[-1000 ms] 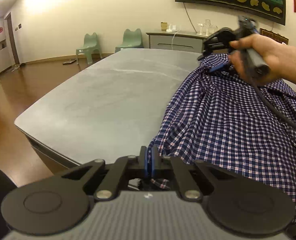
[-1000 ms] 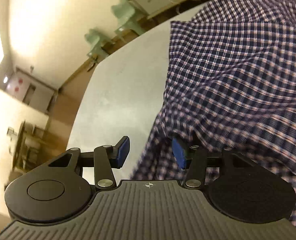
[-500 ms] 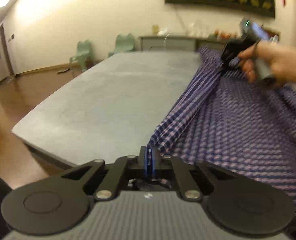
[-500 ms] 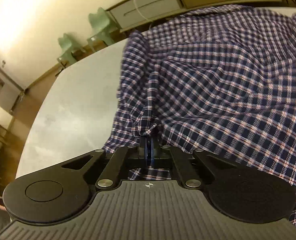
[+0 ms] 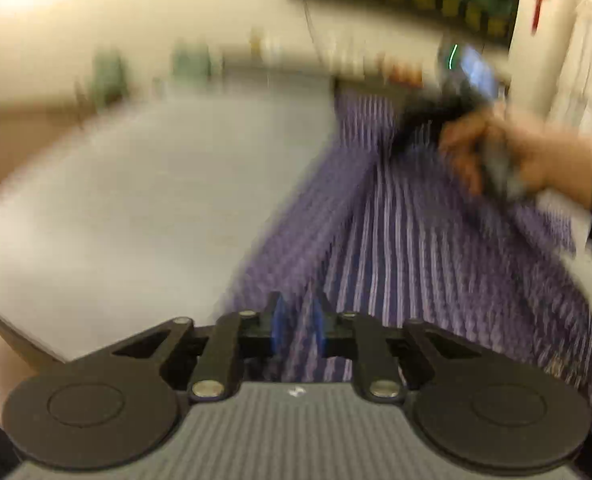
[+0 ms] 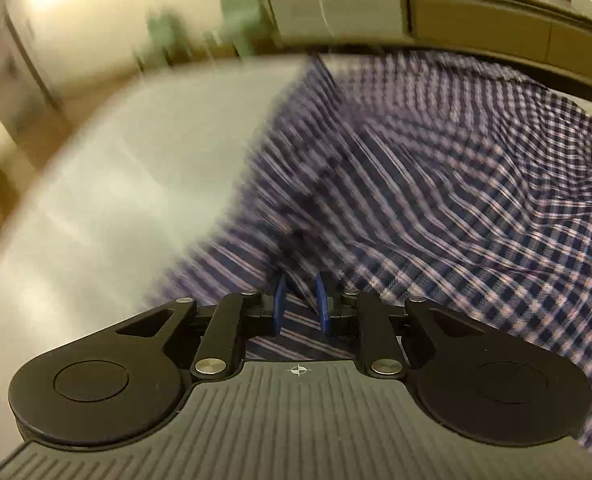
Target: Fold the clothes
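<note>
- The checked shirt (image 6: 436,184) lies rumpled on the right part of the grey table (image 5: 135,184), its left edge ridged up.
- Your left gripper (image 5: 296,322) stands slightly open, cloth between the blue pads, unpinched.
- Your right gripper (image 6: 300,306) is likewise slightly parted over fabric, holding nothing.
- Both views are blurred; slow down, and grip only one layer.

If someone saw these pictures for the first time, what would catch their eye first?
The blue checked shirt sprawls over the right half of the grey table. Both the left gripper and right gripper are slightly parted, with cloth between the pads. Everything is motion-blurred.
</note>
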`<state>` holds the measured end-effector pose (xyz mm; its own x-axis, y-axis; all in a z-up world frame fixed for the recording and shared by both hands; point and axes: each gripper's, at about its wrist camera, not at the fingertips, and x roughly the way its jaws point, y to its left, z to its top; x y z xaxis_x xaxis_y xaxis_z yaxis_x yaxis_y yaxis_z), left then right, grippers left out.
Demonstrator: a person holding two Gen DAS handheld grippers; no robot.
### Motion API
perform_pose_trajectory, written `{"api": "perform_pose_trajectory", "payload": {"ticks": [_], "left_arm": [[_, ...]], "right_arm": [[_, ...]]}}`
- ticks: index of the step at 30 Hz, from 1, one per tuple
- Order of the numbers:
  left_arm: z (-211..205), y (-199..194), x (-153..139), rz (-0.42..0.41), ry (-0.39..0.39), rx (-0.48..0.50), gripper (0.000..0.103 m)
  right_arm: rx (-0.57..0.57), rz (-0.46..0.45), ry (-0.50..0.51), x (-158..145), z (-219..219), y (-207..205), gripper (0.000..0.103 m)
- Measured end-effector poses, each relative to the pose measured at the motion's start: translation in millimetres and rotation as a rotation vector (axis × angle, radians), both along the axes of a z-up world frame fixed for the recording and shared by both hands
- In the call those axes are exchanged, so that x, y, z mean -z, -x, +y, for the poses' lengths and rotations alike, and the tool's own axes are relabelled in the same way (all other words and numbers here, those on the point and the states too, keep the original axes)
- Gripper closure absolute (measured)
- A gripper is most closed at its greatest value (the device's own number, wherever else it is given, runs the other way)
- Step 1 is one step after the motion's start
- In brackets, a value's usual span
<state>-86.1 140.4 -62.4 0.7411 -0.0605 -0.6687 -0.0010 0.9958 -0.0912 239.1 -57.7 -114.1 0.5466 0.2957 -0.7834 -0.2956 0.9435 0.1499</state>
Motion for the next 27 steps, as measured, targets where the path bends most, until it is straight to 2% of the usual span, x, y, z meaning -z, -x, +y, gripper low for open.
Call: {"api": "perform_pose_trajectory", "payload": {"ticks": [1,2,5,7,10,11,13,14,15,16,18,22,25,27], "left_arm": [[2,-8,7,0.046,0.008,0.006,0.091],[2,-8,5,0.046,-0.017,0.013,0.091],[-1,-15,-26,-0.054,-0.024,0.045,0.089],[-6,-38,-45,-0.108,-0.006,0.083,0.089],[-14,-92,-57,-0.123,0.030,0.150,0.088],[-18,-109,-53,-0.105,0.042,0.178,0.087],[-22,-136,-32,-0.032,0.048,0.194,0.088],[-23,-142,-21,0.010,0.061,0.198,0.088],[-21,-146,-12,0.050,0.088,0.199,0.088],[-18,-149,-4,0.089,0.108,0.192,0.088],[-19,-145,2,0.095,0.100,0.188,0.090],[-23,-135,9,0.084,0.069,0.186,0.091],[-24,-131,12,0.080,0.057,0.184,0.091],[-24,-127,11,0.085,0.057,0.159,0.091]], "right_arm": [[-0.009,0.007,0.009,-6,-2,-2,0.088],[-0.024,-0.013,-0.003,-17,-5,-2,0.087],[-0.052,-0.110,-0.011,-49,-9,-8,0.063],[-0.066,-0.148,0.004,-63,-1,-26,0.061],[-0.093,-0.165,0.027,-67,23,-62,0.060],[-0.105,-0.155,0.048,-62,33,-74,0.059],[-0.126,-0.126,0.100,-47,53,-100,0.062],[-0.126,-0.103,0.152,-35,62,-117,0.071],[-0.128,-0.079,0.195,-26,68,-128,0.090],[-0.128,-0.058,0.231,-19,71,-135,0.094],[-0.129,-0.081,0.265,-9,77,-149,0.095],[-0.085,-0.125,0.258,-3,82,-176,0.095],[-0.069,-0.092,0.262,-2,85,-195,0.095],[-0.037,-0.112,0.177,-19,65,-187,0.090]]}}
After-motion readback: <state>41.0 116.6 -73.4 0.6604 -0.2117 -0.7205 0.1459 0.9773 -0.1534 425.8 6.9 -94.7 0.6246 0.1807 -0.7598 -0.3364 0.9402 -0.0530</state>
